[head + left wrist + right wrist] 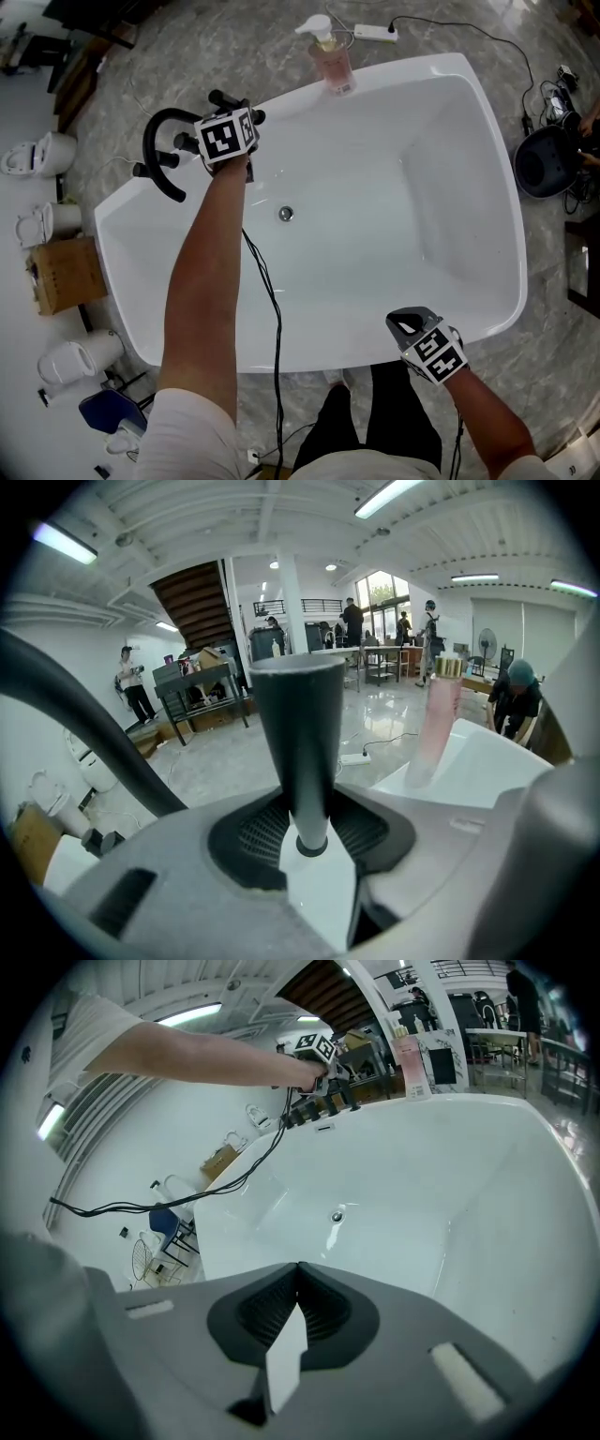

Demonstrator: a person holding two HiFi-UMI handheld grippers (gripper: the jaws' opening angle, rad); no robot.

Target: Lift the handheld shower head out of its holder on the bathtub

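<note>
The handheld shower head (298, 733) is a black tapered handle that stands upright between my left gripper's jaws. My left gripper (309, 846) is shut on it. In the head view my left gripper (234, 105) reaches to the far left rim of the white bathtub (487, 112), beside the black arched faucet (159, 150); the marker cube hides most of the shower head. My right gripper (408, 324) hovers over the tub's near rim, shut and holding nothing. Its jaws meet in the right gripper view, where the right gripper (298, 1274) faces the bathtub (422, 1176) and the left gripper (322, 1091).
A pink pump bottle (333, 61) stands on the far rim, with a power strip (375, 33) on the floor behind. The drain (286, 214) lies in the tub floor. A cardboard box (64, 274) and toilets (37, 155) stand left. People work in the background.
</note>
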